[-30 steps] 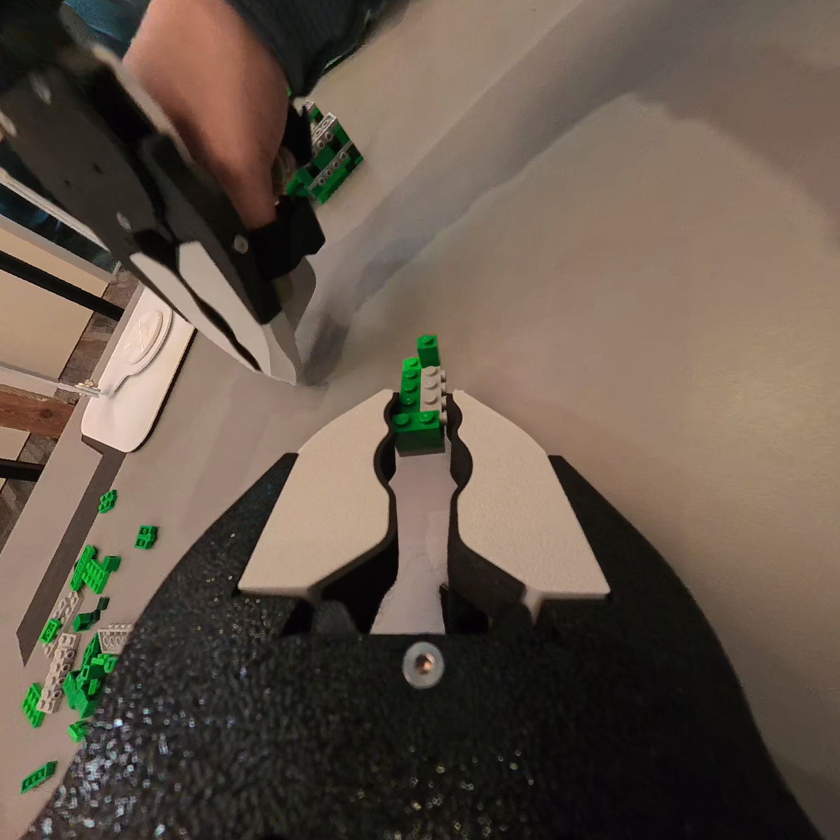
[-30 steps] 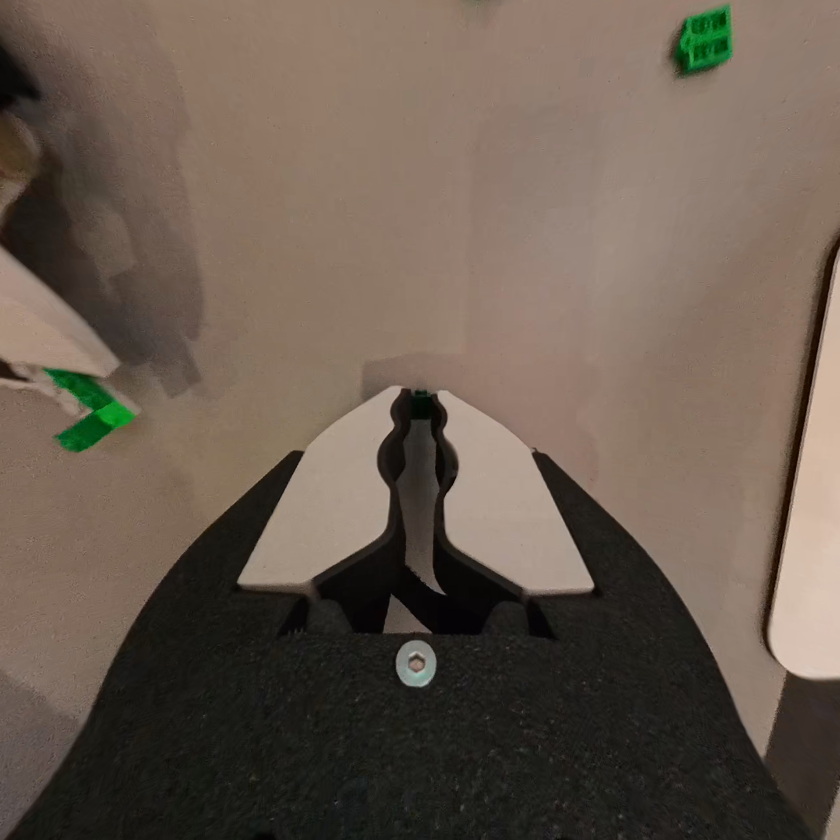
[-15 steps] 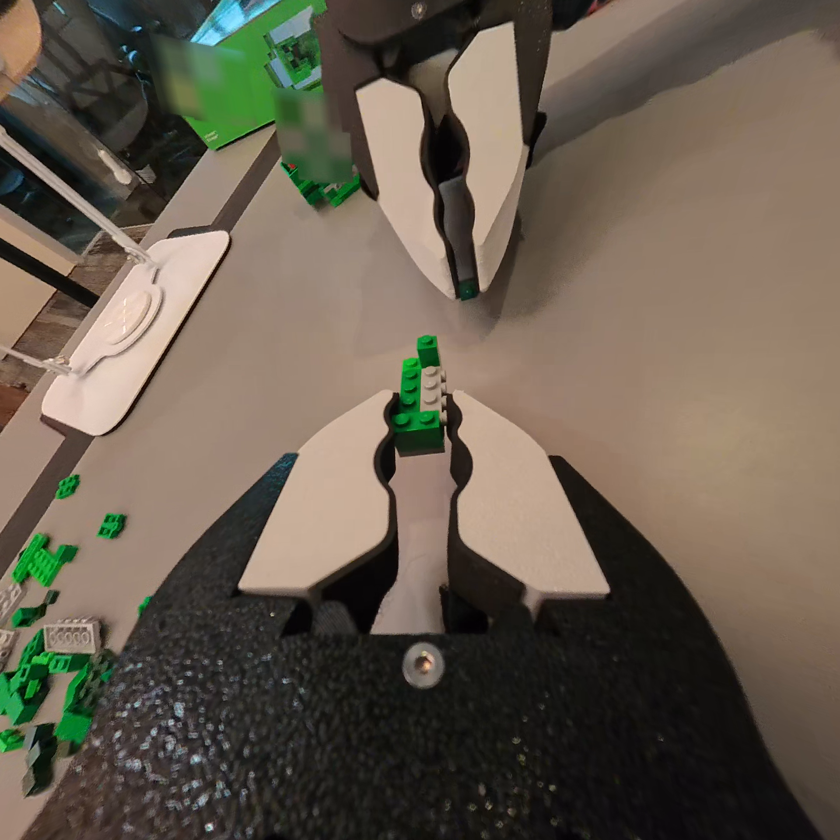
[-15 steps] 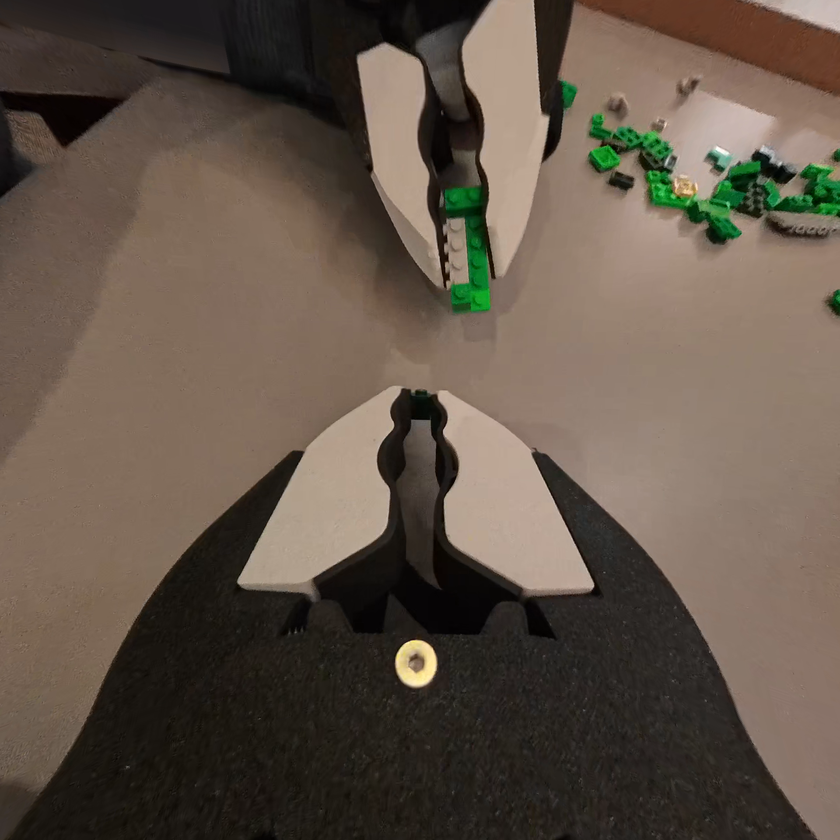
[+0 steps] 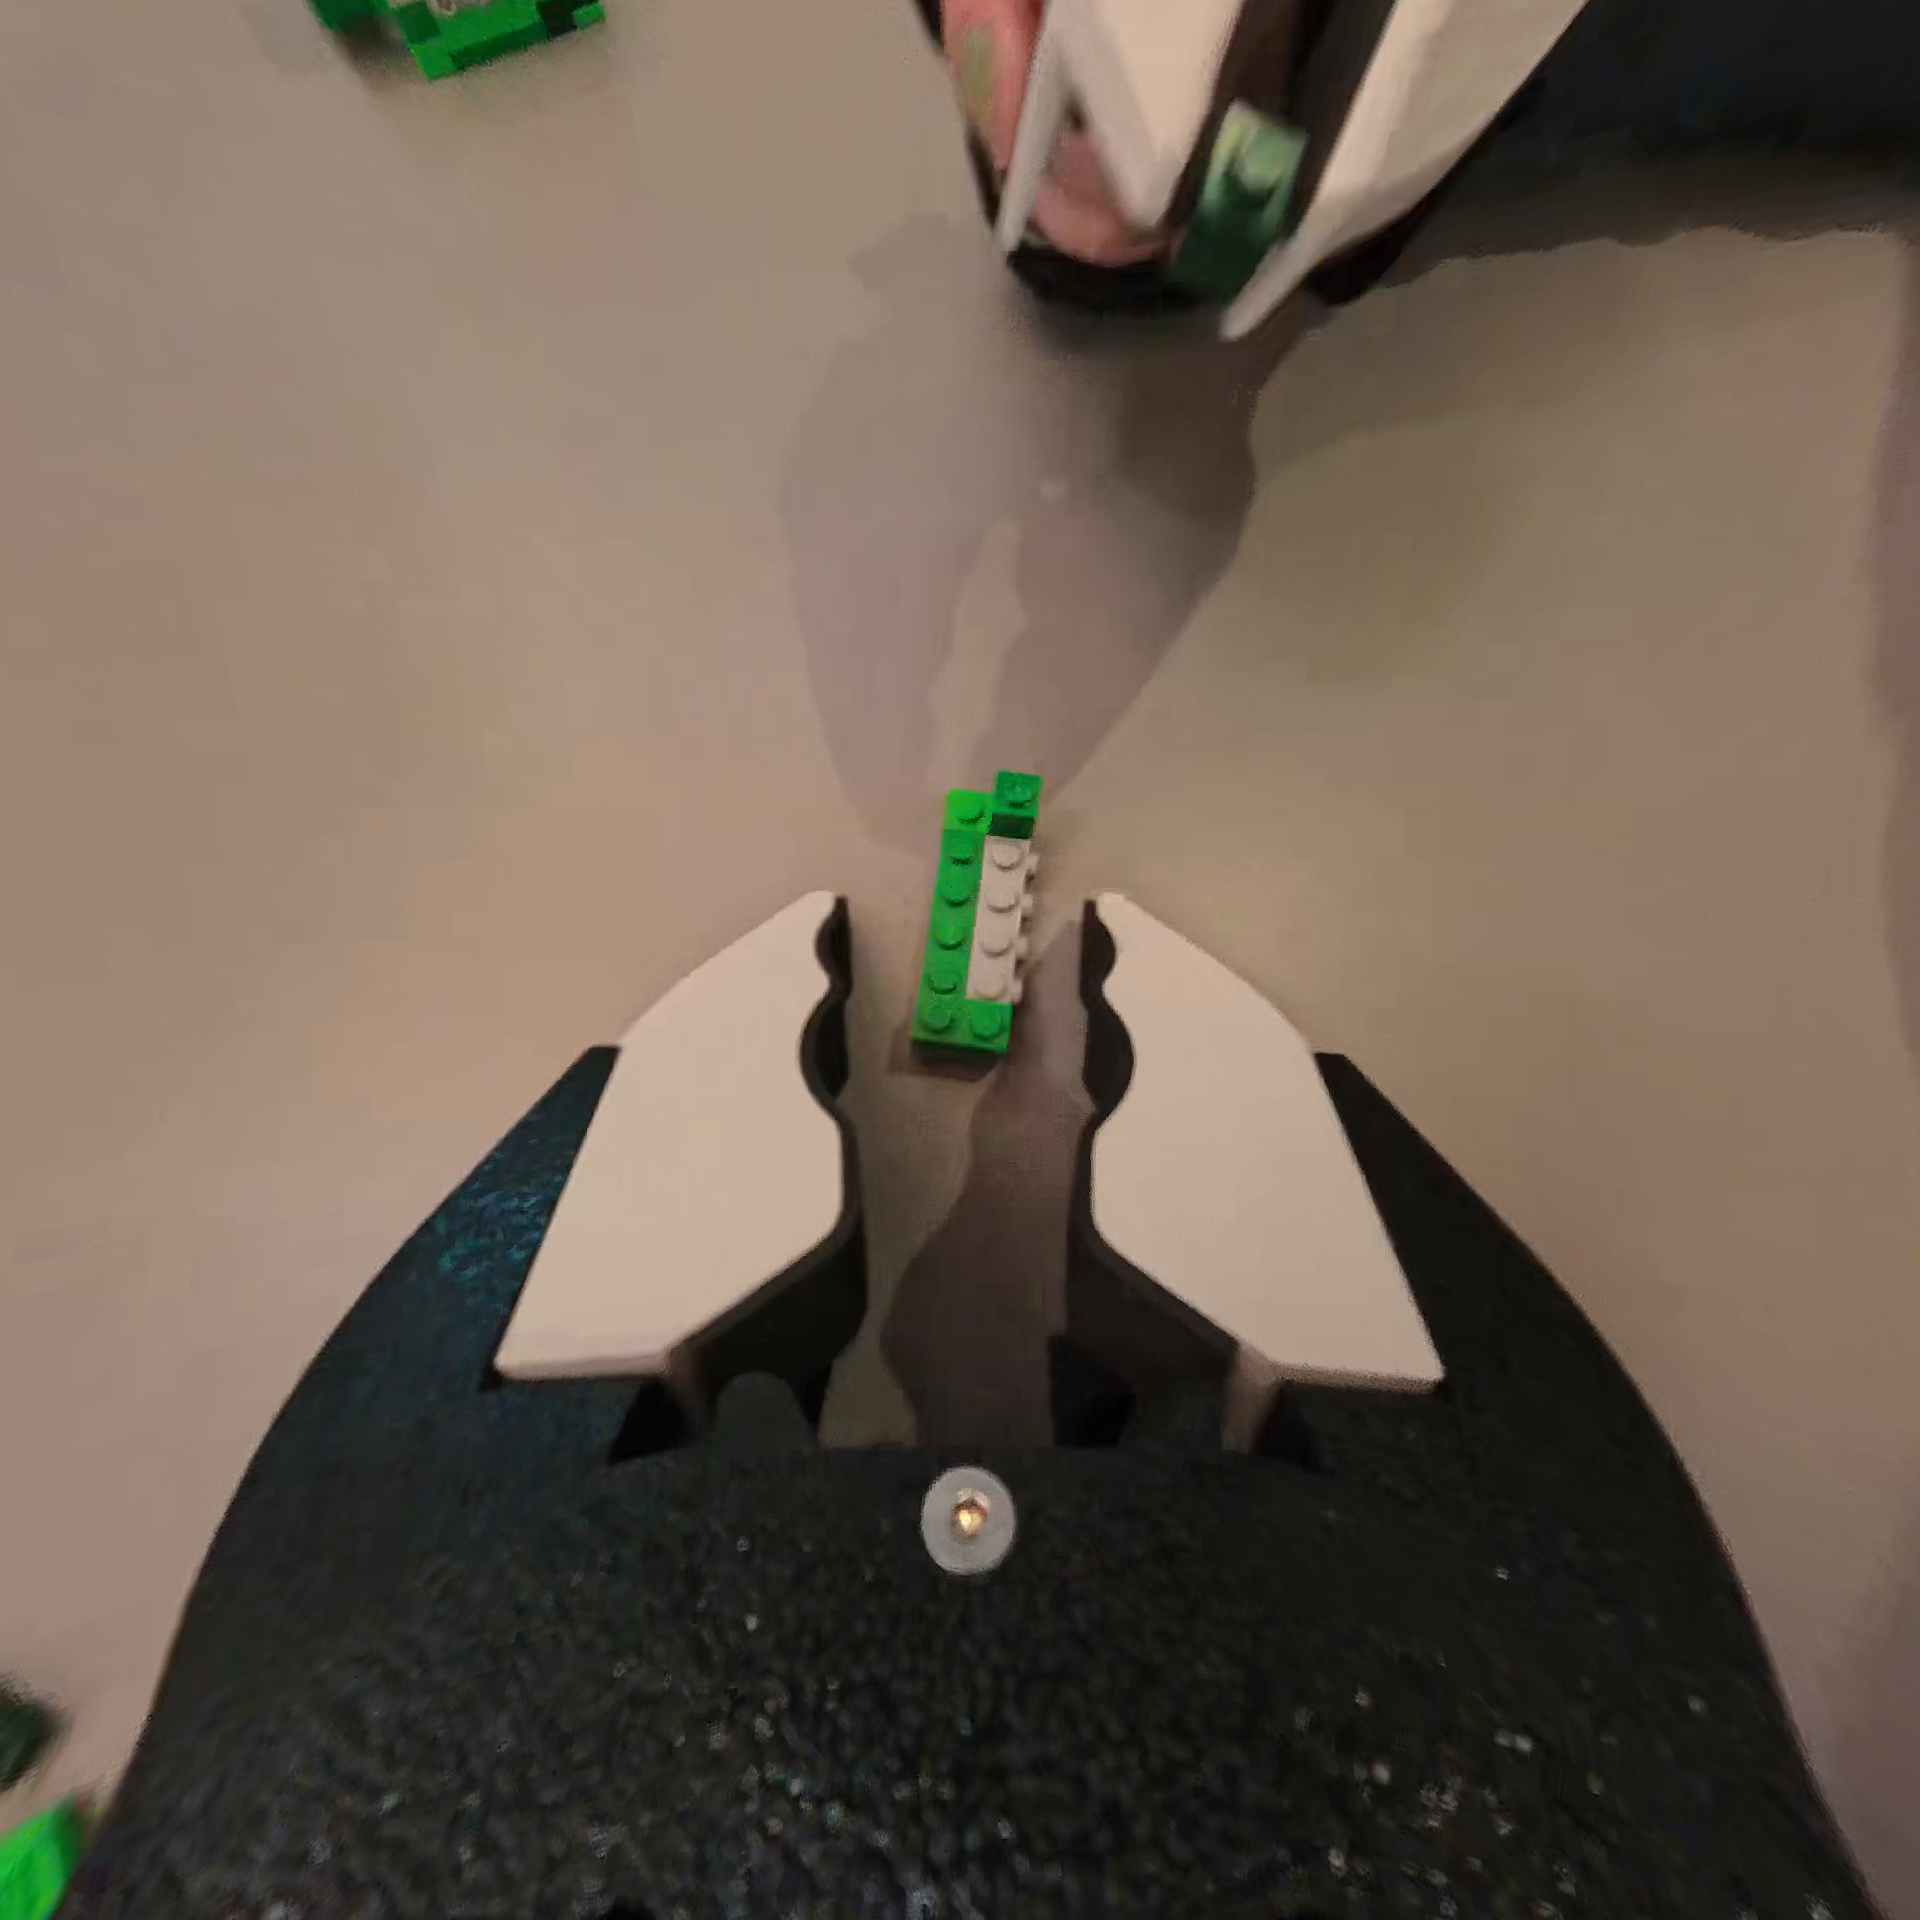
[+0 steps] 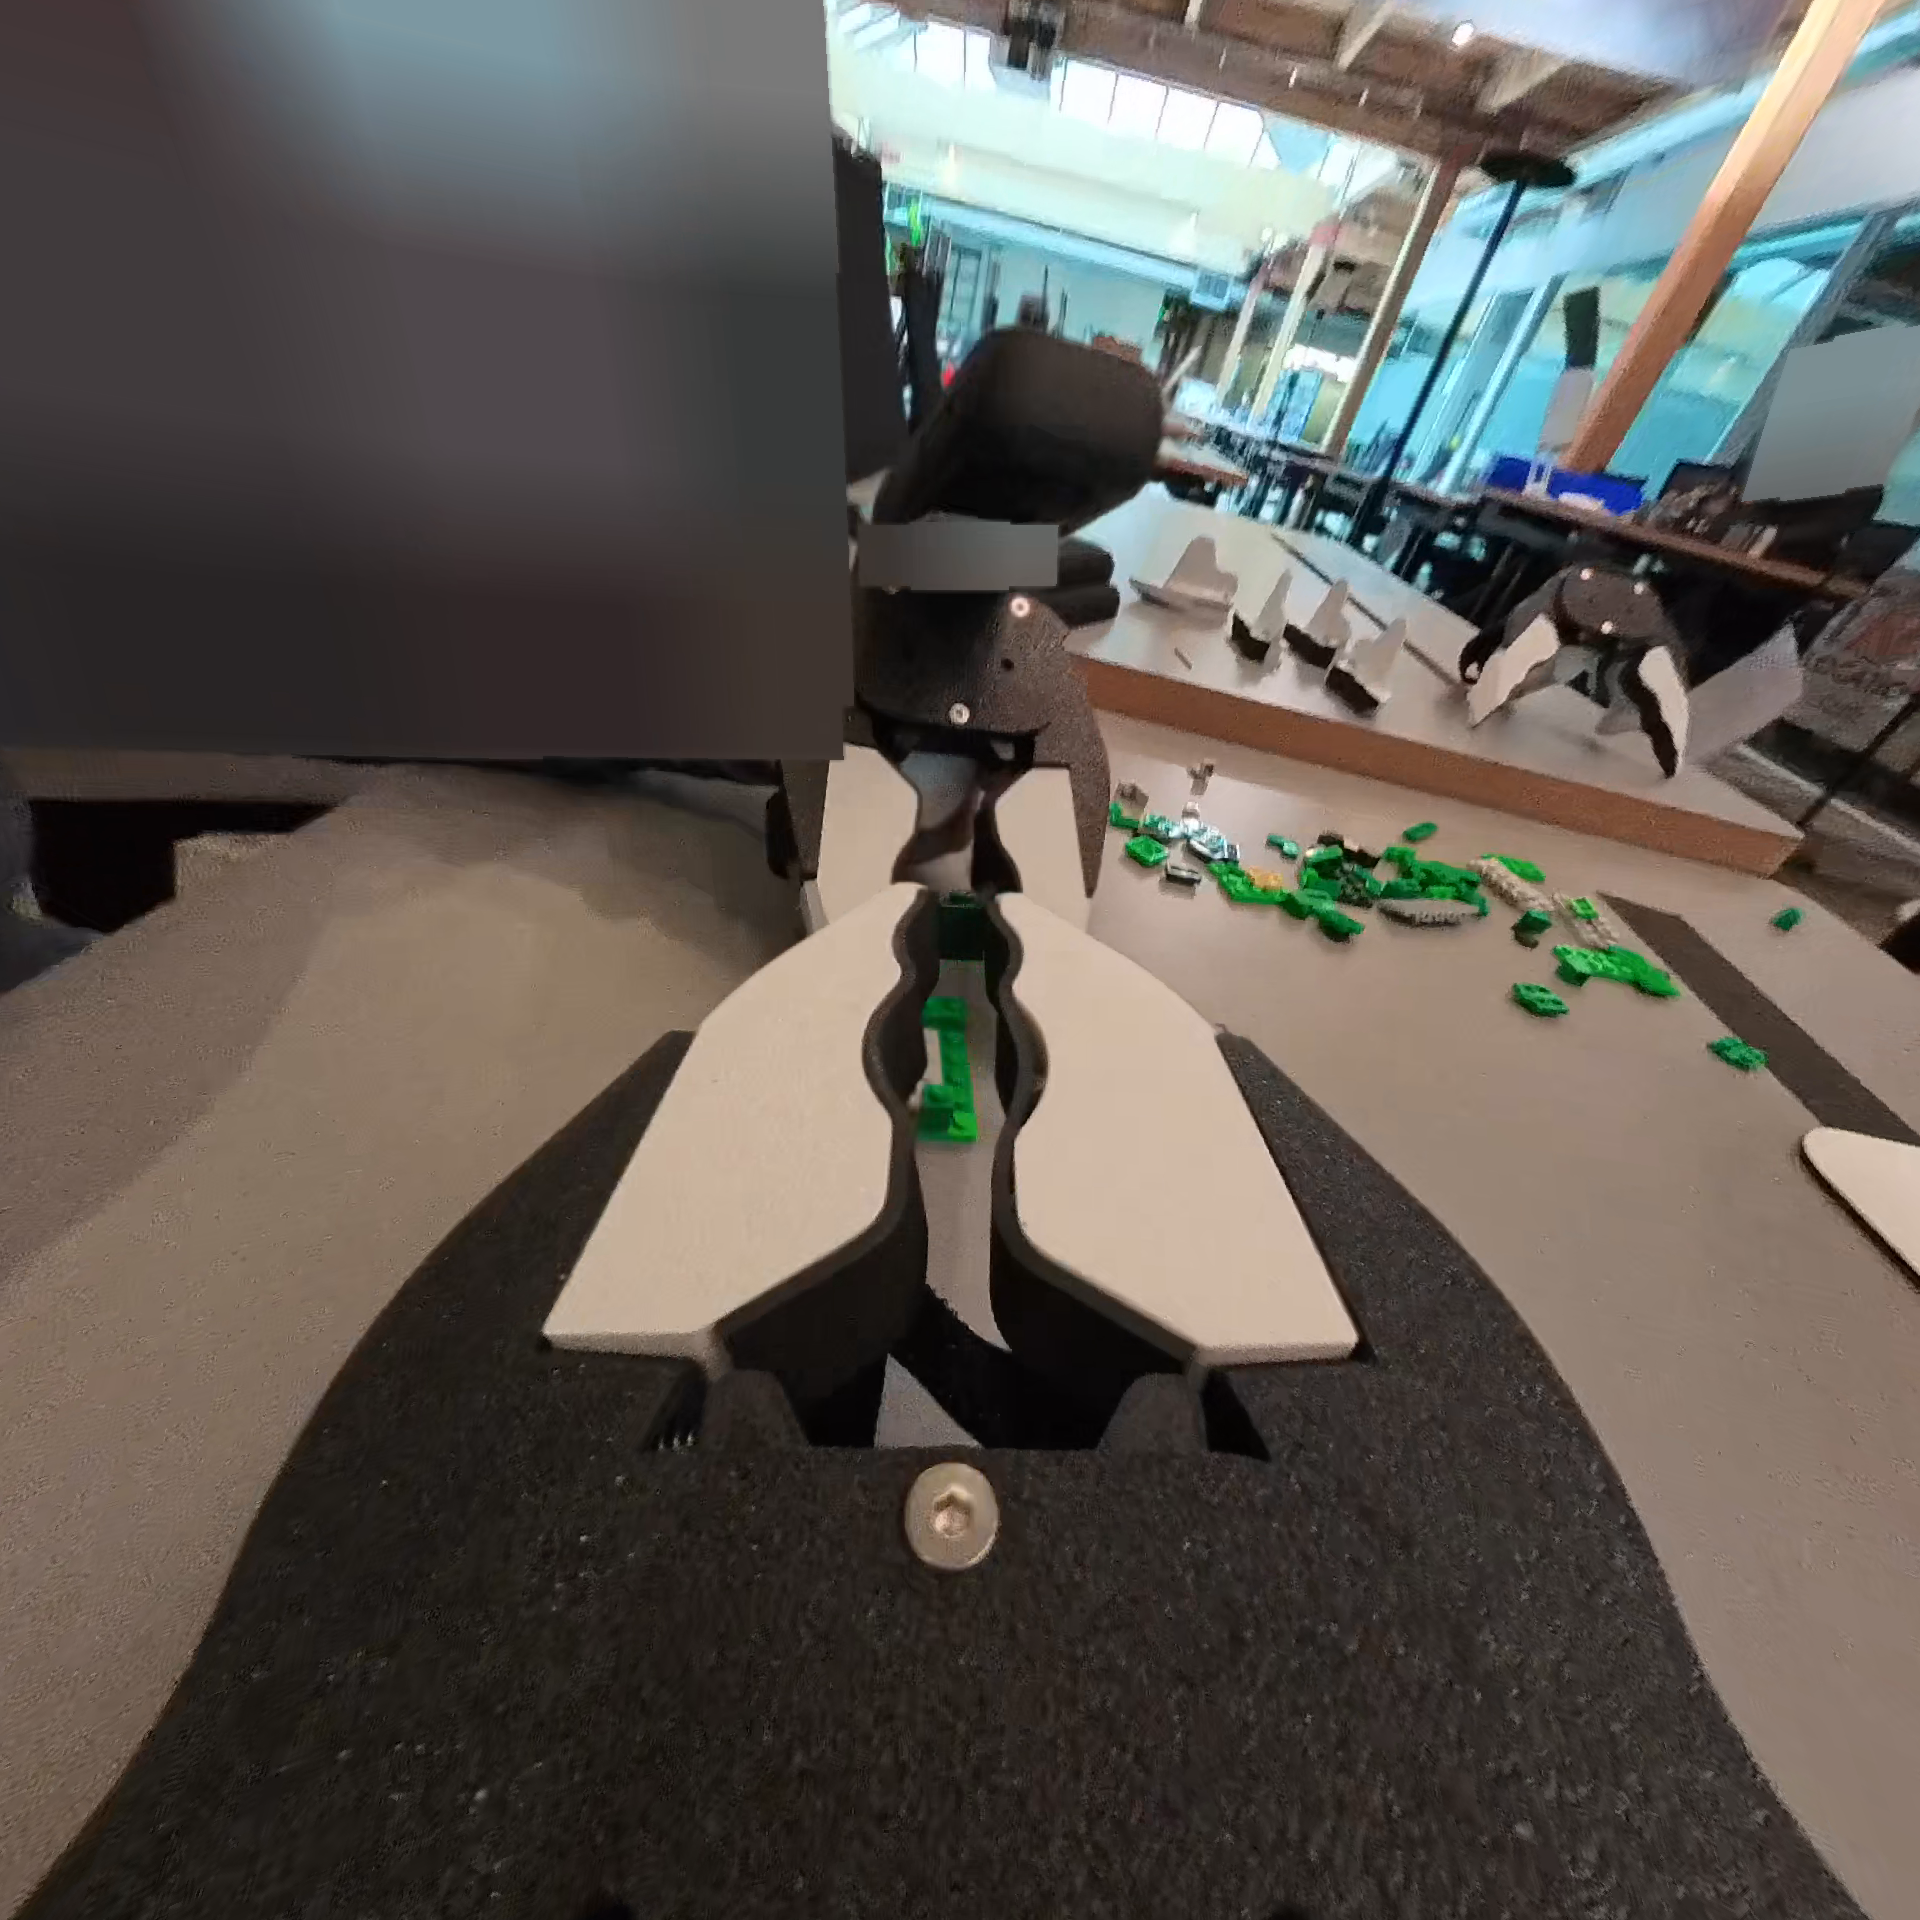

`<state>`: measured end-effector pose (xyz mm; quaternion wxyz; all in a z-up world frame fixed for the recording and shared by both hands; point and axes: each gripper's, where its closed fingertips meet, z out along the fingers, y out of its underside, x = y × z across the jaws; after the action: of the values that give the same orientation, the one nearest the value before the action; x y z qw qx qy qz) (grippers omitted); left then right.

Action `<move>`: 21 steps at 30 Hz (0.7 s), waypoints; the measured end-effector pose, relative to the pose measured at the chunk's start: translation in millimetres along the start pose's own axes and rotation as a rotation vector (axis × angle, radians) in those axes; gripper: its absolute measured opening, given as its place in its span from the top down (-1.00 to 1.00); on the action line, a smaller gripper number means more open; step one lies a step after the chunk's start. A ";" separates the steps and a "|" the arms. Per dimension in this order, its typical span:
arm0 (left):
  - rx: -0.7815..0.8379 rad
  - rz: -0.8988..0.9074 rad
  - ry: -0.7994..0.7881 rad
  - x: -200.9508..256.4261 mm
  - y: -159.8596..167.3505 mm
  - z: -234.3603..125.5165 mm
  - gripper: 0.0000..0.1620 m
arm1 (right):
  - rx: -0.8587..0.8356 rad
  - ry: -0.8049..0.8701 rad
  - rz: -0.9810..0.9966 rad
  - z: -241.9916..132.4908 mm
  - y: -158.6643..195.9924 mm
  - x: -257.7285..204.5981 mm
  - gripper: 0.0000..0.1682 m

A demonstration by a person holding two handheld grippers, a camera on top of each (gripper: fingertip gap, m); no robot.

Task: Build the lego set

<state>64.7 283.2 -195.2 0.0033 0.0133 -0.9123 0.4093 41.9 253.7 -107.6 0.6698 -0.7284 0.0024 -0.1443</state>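
Note:
A small green and grey lego assembly [image 5: 977, 925] lies on the grey table [image 5: 416, 623], between the fingertips of my left gripper [image 5: 961, 914]. The left gripper is open and its fingers do not touch the assembly. My right gripper [image 6: 956, 899] is shut on a small dark green brick [image 6: 961, 925]. It hovers just beyond the assembly and appears blurred at the top of the left wrist view [image 5: 1216, 260]. In the right wrist view the assembly [image 6: 945, 1081] shows through the gap between the right fingers, with the left gripper [image 6: 951, 831] behind it.
A pile of loose green and grey bricks [image 6: 1403, 894] lies on the table to the right. A partly built green model [image 5: 468, 31] sits farther off. A white plate [image 6: 1870, 1195] is at the right edge. Spare grippers [image 6: 1579, 665] rest on another table. One gripper's finger ends stand about 10 cm off the other's.
My left gripper has opened and let go of the assembly, which now lies on the table. My right gripper has moved in closer with the dark green brick.

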 end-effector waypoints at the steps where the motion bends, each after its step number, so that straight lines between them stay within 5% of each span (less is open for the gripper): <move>1: 0.014 0.009 -0.056 -2.4 -2.7 -4.9 0.46 | 0.034 -0.001 0.009 -1.1 -6.2 -0.1 0.92; 5: 0.282 -0.068 -0.160 16.2 -47.5 -33.0 0.58 | 0.066 0.019 -0.124 -2.9 -27.2 -11.4 0.91; 8: 0.510 -0.206 -0.021 46.2 -77.9 -49.3 0.51 | 0.103 0.019 -0.235 -4.9 -44.1 -27.3 0.91; 11: 0.709 -0.246 0.095 69.2 -100.2 -68.4 0.57 | 0.229 -0.086 -0.130 -9.8 -67.1 -48.1 0.91; 15: 0.795 0.026 -0.236 83.2 -117.3 -81.7 0.74 | 0.378 -0.101 0.133 -24.0 -83.9 -44.4 0.91; 18: 0.757 0.049 -0.481 77.1 -118.8 -79.1 0.74 | 0.216 0.083 0.259 -30.8 -48.6 -19.8 0.91; 21: 0.693 0.007 -0.416 76.0 -107.6 -51.0 0.72 | -0.034 0.127 0.167 -40.9 -4.5 -23.5 0.91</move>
<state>-8.6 248.1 -79.7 -0.1872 0.0931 -0.7016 0.6812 9.7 218.9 -105.6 0.6655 -0.7264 0.1078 -0.1338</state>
